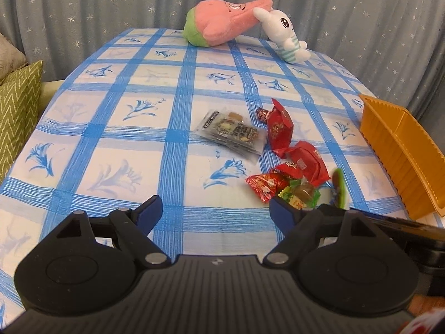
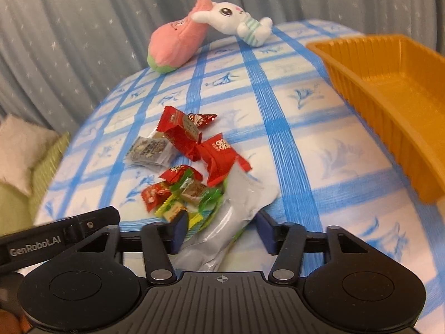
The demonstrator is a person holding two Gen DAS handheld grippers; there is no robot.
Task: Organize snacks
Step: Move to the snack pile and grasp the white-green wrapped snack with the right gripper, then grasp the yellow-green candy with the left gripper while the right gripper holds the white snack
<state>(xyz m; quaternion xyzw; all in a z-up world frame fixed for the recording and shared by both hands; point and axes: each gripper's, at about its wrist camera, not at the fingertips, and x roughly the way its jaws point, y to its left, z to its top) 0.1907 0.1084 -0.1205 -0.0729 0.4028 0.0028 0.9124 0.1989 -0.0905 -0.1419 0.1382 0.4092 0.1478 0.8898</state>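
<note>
The orange tray is the one container on the blue-checked tablecloth, and the part of its ribbed interior that shows in the right wrist view holds nothing; its near end runs out of sight. It serves as the landmark here. Every snack lies outside it, on the cloth to its left. Farthest from the tray is a clear packet of dark seeded bars. Nearer the tray, touching that packet's edge, is a red wrapped snack, with a small dark red candy at its far end. A second red wrapped snack sits closer to the tray again, and below it is a loose heap of small candies in red, green and yellow wrappers. The right gripper has its blue pads spread, and a silvery pouch with a green edge lies between them, its far end resting against the candy heap; whether either pad is touching the pouch cannot be told, but the jaws are not clamped on it. The left gripper hovers over bare cloth on the side of the heap away from the tray, its fingers wide apart and gripping nothing. At the far edge of the table, well apart from the tray, a pink and green plush and a white bunny plush lie touching each other.
</note>
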